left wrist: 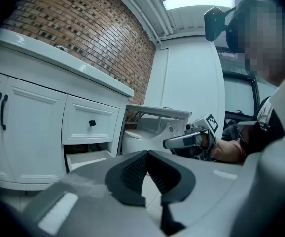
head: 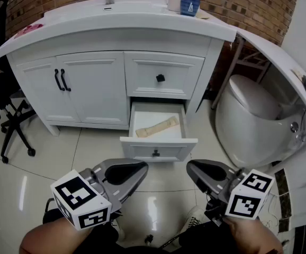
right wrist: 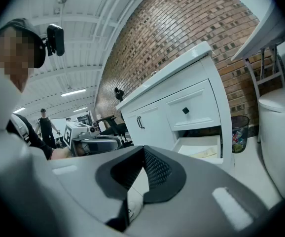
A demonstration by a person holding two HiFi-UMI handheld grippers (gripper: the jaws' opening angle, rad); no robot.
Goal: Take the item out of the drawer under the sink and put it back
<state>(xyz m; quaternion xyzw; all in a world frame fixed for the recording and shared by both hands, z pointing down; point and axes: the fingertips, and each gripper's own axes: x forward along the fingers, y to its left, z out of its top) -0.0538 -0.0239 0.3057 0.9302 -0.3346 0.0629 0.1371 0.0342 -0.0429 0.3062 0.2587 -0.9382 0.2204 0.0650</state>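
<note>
The lower drawer (head: 158,142) of the white vanity (head: 116,30) stands pulled out; it also shows in the left gripper view (left wrist: 86,158) and the right gripper view (right wrist: 201,151). A flat beige item (head: 157,127) lies inside it on the drawer floor. My left gripper (head: 141,166) hovers above the tiled floor in front of the drawer, jaws shut and empty (left wrist: 147,153). My right gripper (head: 191,166) hangs beside it at the same distance, also shut with nothing in it (right wrist: 143,148). Both are well short of the drawer.
Above the open drawer is a shut drawer (head: 163,75) with a black knob. Double cabinet doors (head: 73,86) are at the left. A toilet (head: 253,115) stands to the right, an office chair (head: 7,115) to the left. A cup (head: 174,1) and a blue box (head: 190,5) sit on the counter.
</note>
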